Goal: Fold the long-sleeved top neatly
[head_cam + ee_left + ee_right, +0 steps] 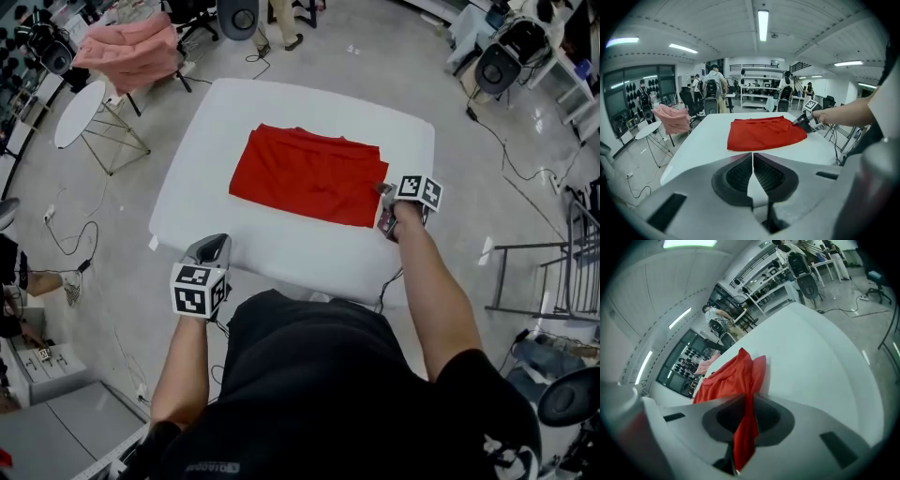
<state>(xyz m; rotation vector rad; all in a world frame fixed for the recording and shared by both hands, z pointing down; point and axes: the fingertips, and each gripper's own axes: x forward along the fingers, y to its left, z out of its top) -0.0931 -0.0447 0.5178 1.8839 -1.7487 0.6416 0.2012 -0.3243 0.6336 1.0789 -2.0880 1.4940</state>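
The red long-sleeved top [309,173] lies folded down to a rough rectangle on the middle of the white table [281,251]. Its long axis runs left to right, its far edge is a little rumpled and its near edge straighter. We read the cloth as thin, soft and matte, a knit that drapes and creases easily, with layers stacked at the right end.

On the near right corner, our right gripper [383,199] has its jaws pressed together on a bunched fold of the red fabric. In the right gripper view the cloth runs up between the dark ribbed pads and out onto the table. The rest of the top therefore lies to the left and slightly far of the held corner. We judge the coming move turns on that: the corner would have to travel leftward along the long axis to lay one half over the other.

Our left gripper [214,248] holds nothing, with its jaws closed. It hangs by the table's near left edge, well apart from the cloth, so the right hand is clearly the nearer one.

The table cover looks smooth, padded and round-cornered. Off to the far left a pink garment [131,47] lies heaped beside a small round side table [80,112]
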